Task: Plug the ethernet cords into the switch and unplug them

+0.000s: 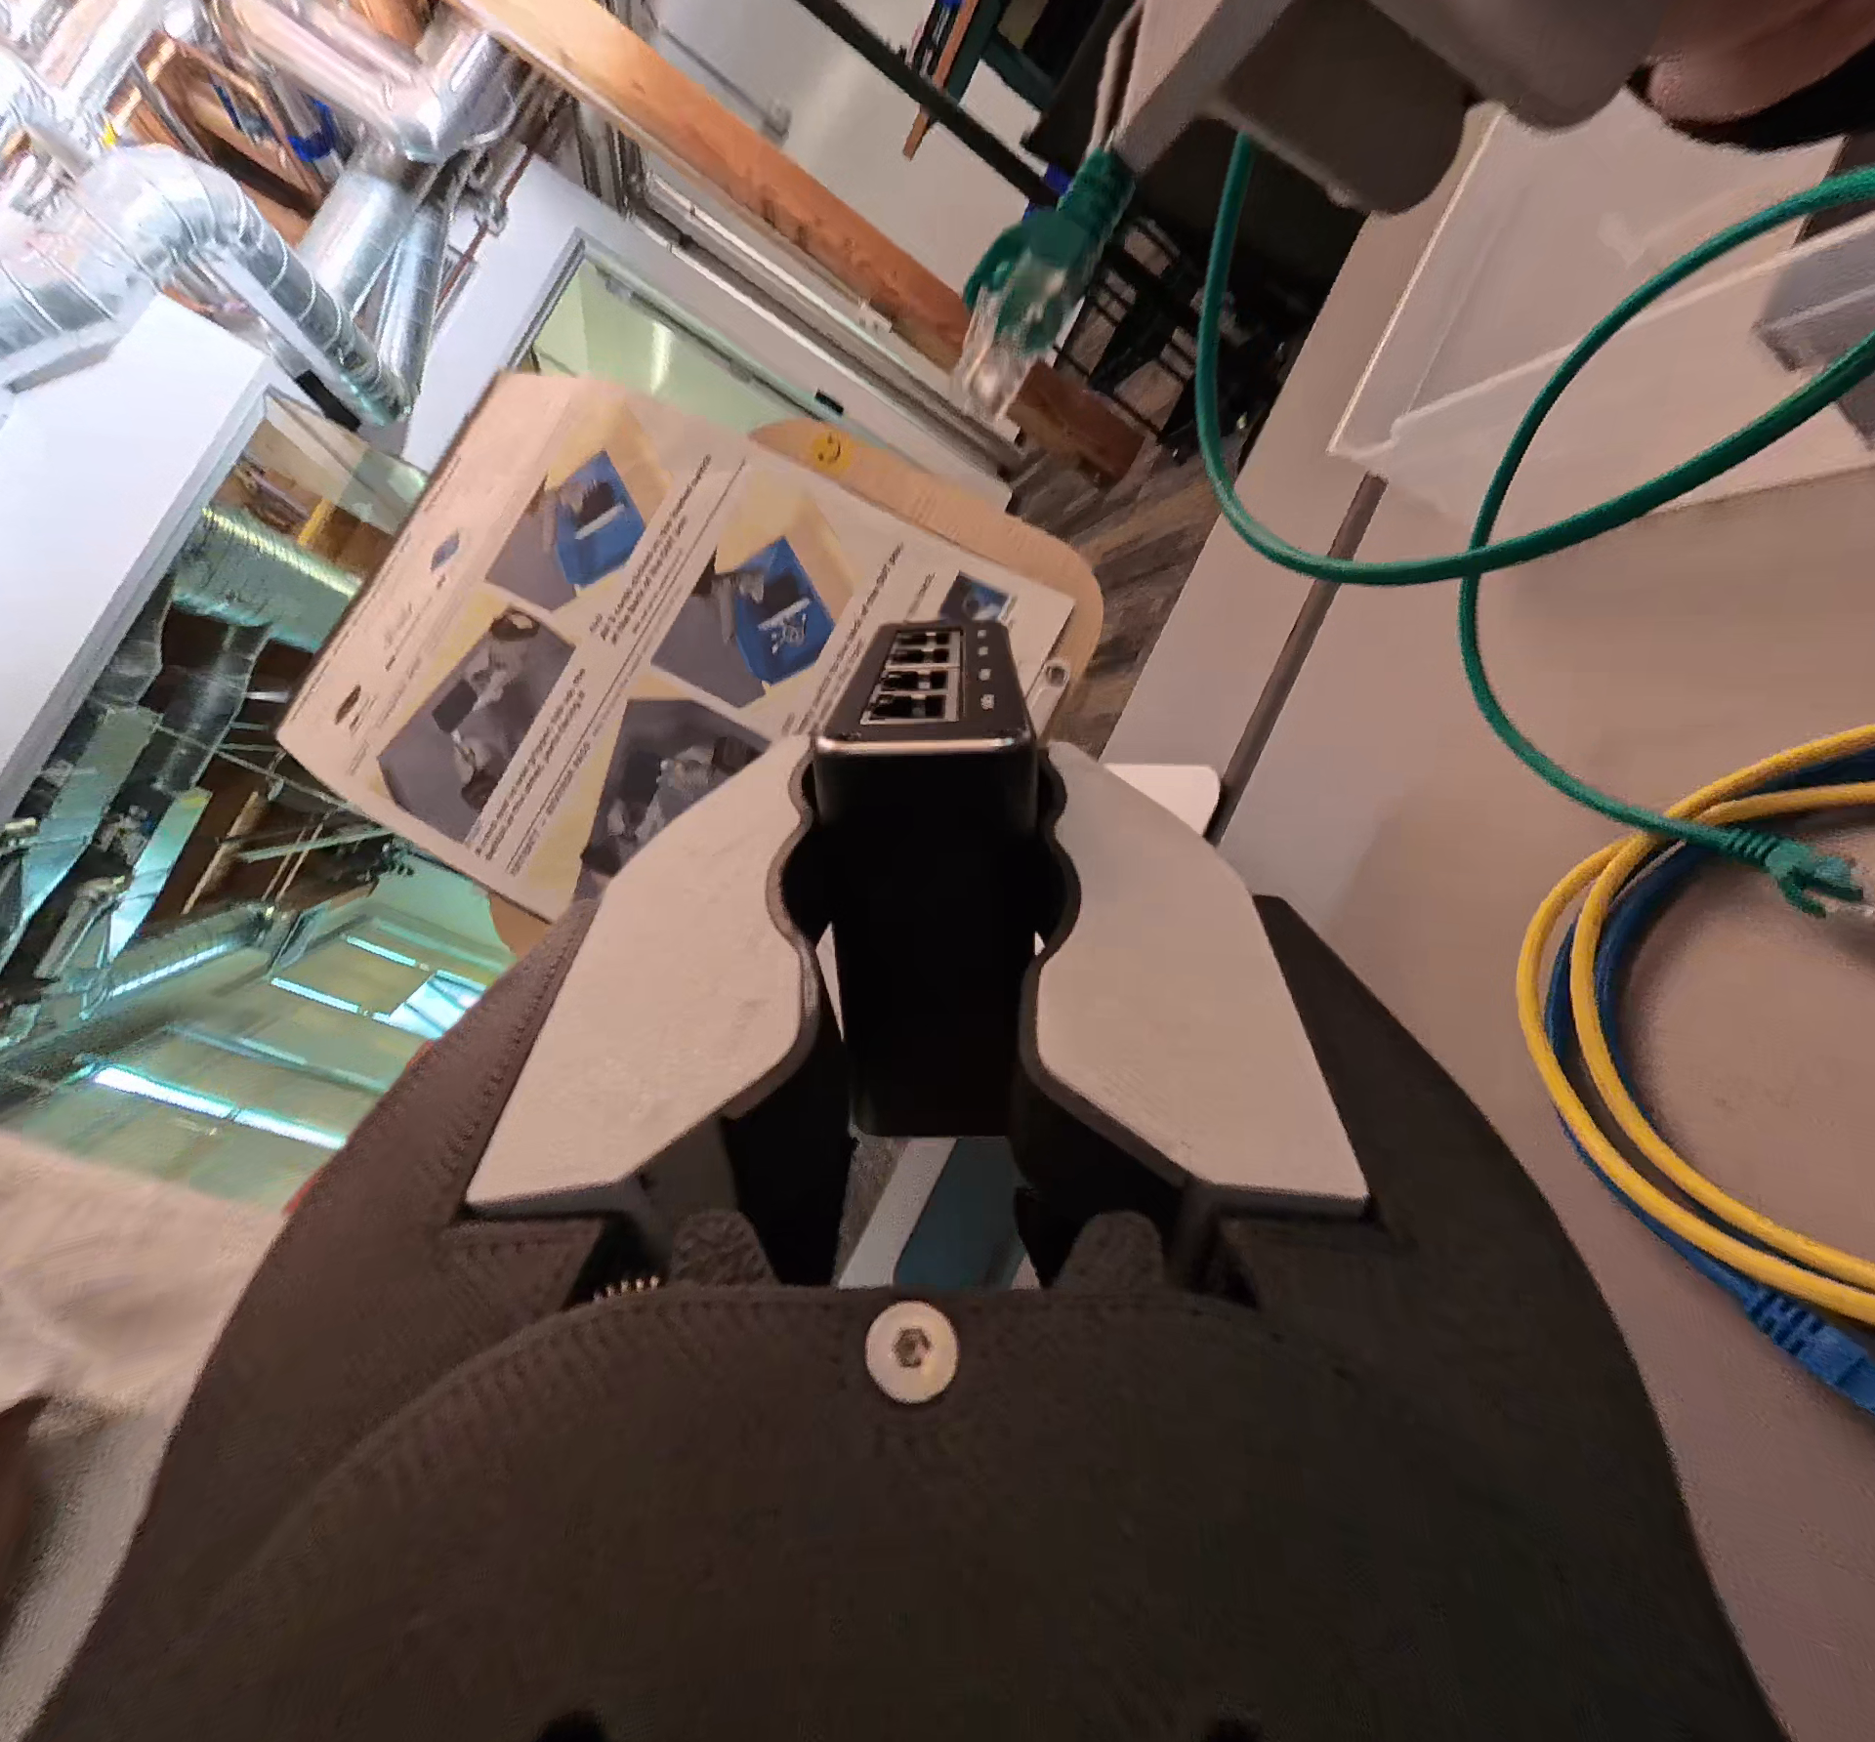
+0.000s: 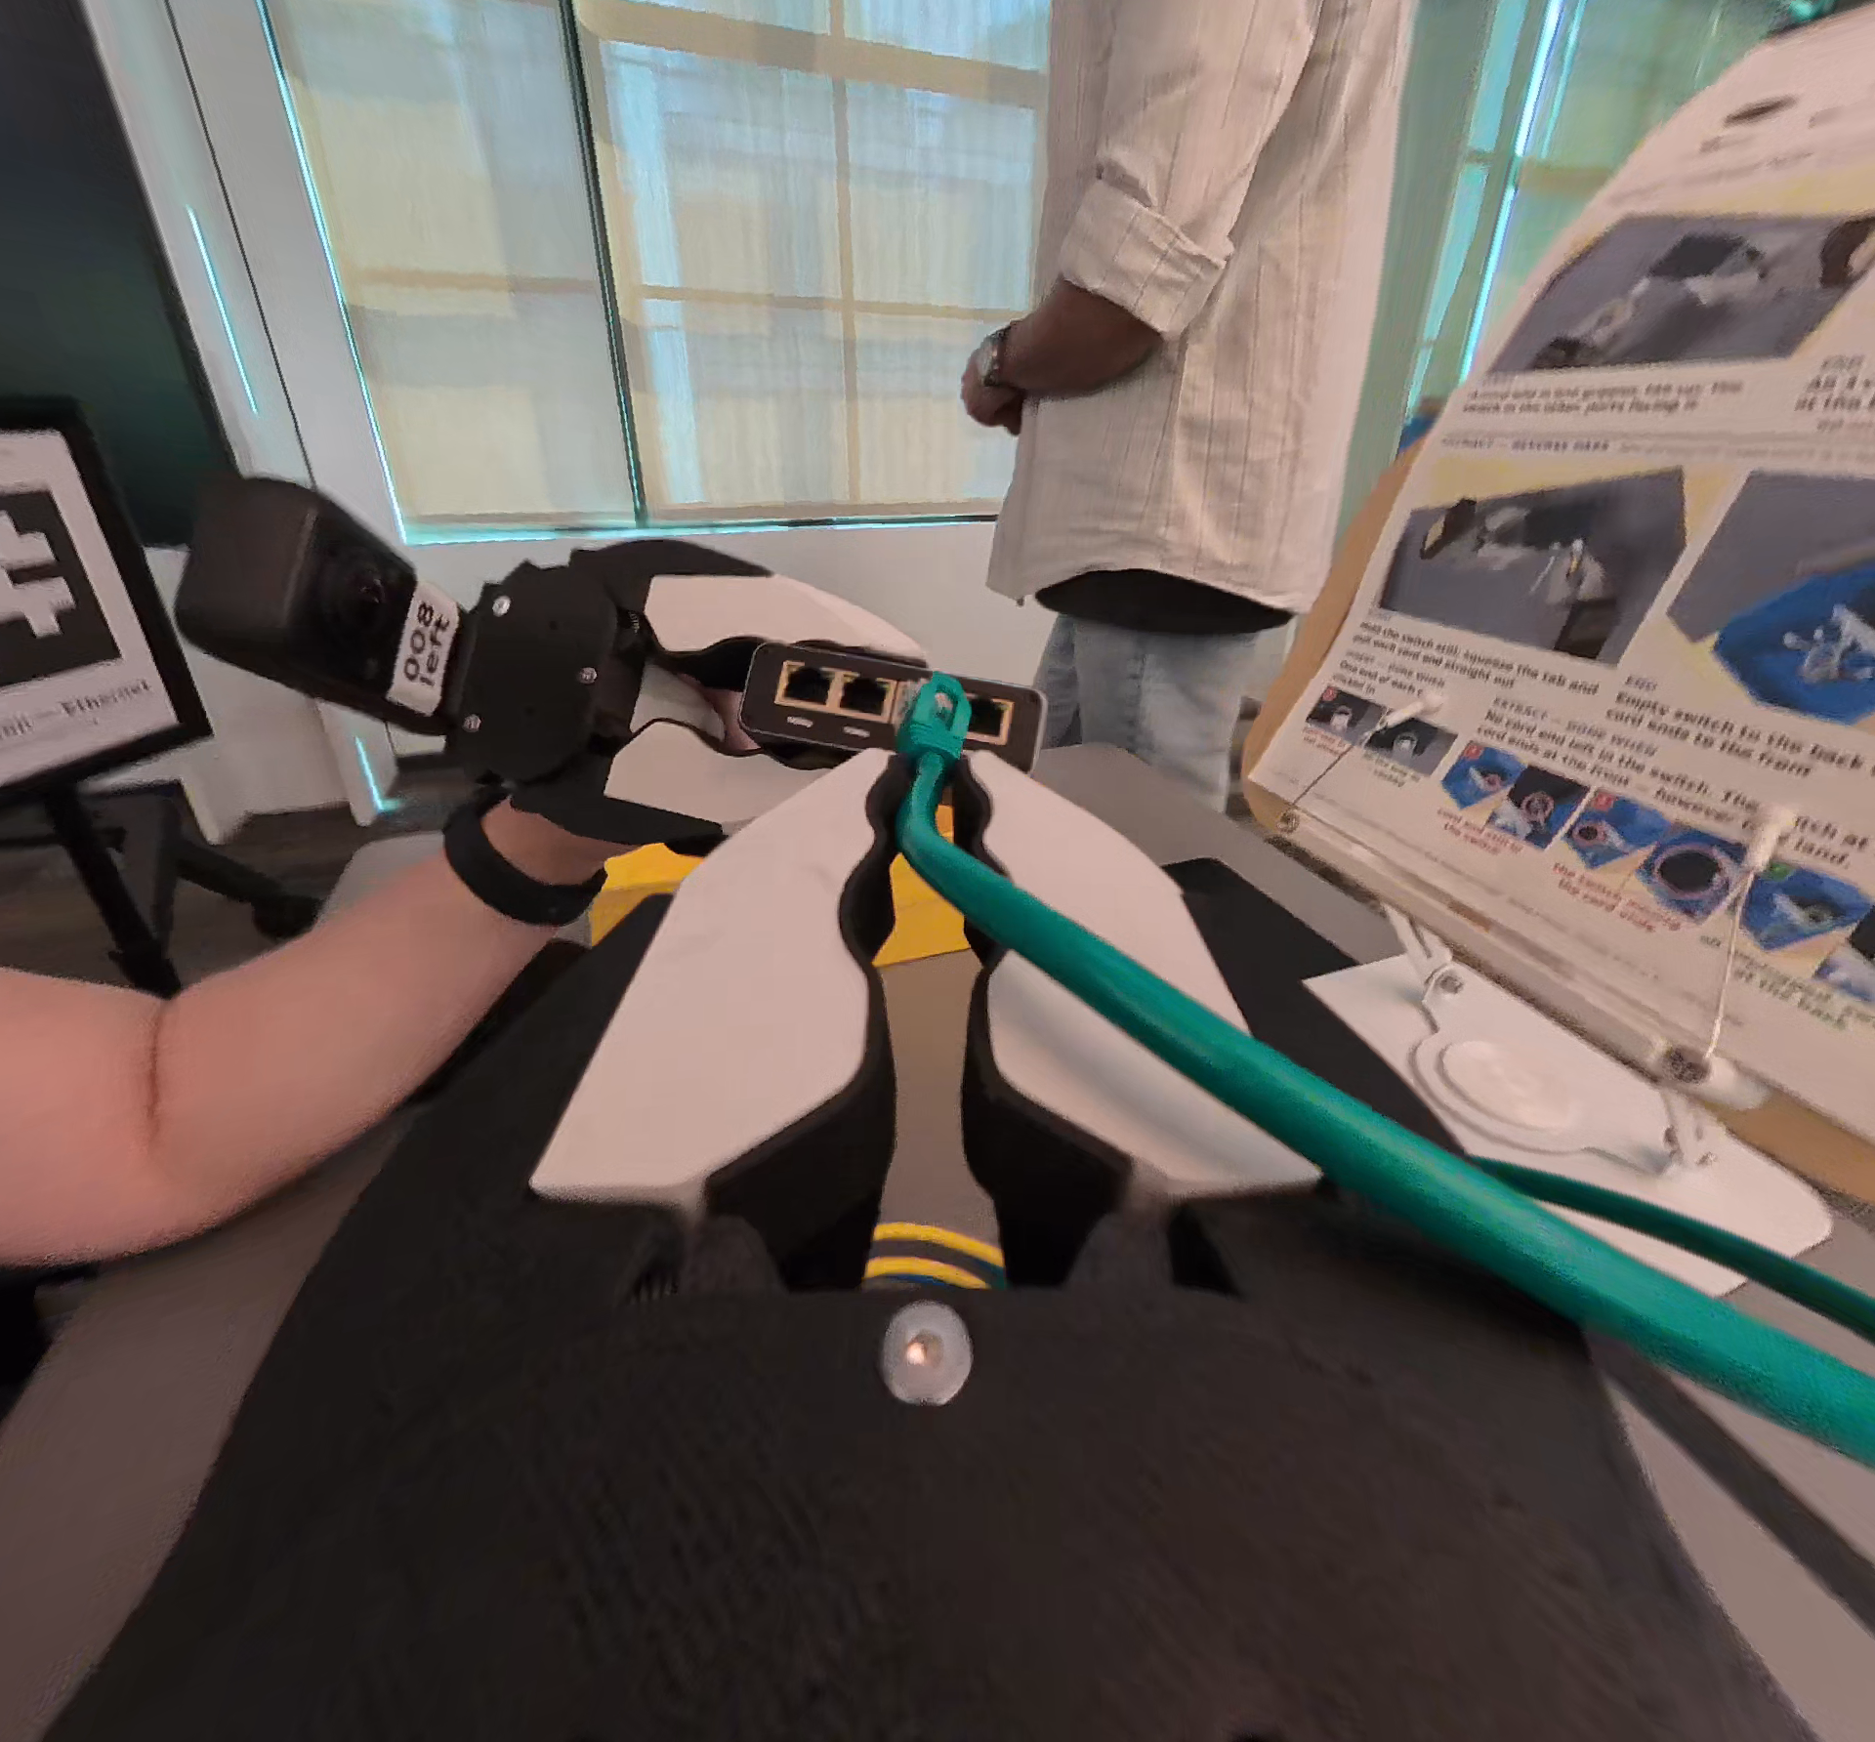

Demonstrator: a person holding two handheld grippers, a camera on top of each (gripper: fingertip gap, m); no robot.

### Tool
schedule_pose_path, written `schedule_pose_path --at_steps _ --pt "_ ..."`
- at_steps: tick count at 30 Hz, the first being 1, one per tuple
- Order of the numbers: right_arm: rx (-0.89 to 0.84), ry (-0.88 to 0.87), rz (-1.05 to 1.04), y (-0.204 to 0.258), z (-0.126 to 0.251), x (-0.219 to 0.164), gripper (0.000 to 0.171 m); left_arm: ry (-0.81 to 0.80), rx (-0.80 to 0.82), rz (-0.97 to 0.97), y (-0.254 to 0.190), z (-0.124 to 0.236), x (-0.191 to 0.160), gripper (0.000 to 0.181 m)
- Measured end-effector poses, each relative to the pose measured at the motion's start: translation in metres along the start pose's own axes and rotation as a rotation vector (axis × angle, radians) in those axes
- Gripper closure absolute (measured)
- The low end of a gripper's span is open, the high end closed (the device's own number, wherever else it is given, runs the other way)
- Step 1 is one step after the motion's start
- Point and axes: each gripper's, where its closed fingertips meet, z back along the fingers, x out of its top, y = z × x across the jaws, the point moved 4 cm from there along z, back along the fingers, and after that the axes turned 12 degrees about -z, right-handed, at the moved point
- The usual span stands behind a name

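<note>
My left gripper [image 1: 925,841] is clamped on the black switch [image 1: 928,892], pinching its narrow body between both fingers so the port face looks away from me. In my left wrist view the lower end of the switch runs down between my fingers, and I cannot see what lies beneath it. My right gripper [image 2: 918,806] is closed on the green ethernet cord [image 2: 1167,1003] just behind its plug [image 2: 928,714].

From the right wrist view the plug sits in front of the switch's port face [image 2: 893,704], covering one port — whether it is seated inside or only held against the opening I cannot tell. Two ports show open to its left and one to its right. In the left wrist view the same plug [image 1: 1025,293] is blurred and appears apart from the switch, above it in the frame.

The cord's other end [image 1: 1796,872] lies on the grey table [image 1: 1420,882], resting over a coil of yellow cord [image 1: 1583,1115] and blue cord [image 1: 1725,1308], both cut off by the frame edge. An instruction board [image 2: 1644,577] stands close on my right, and a person in a white shirt [image 2: 1197,273] stands beyond the switch, well apart.
</note>
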Motion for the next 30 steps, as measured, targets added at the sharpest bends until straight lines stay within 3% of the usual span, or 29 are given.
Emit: schedule_pose_path --at_steps 8,19,30 --pt "-0.069 0.138 0.288 0.017 -0.006 -0.009 0.162 -0.071 -0.035 -0.048 -0.009 -0.005 0.019 0.145" --pt "-0.063 0.192 0.311 0.027 -0.002 -0.005 0.162 -0.102 -0.028 -0.069 -0.011 -0.001 0.034 0.145" --pt "-0.001 0.281 0.277 0.035 0.009 -0.003 0.162 -0.076 -0.026 -0.243 -0.021 0.004 0.056 0.145"
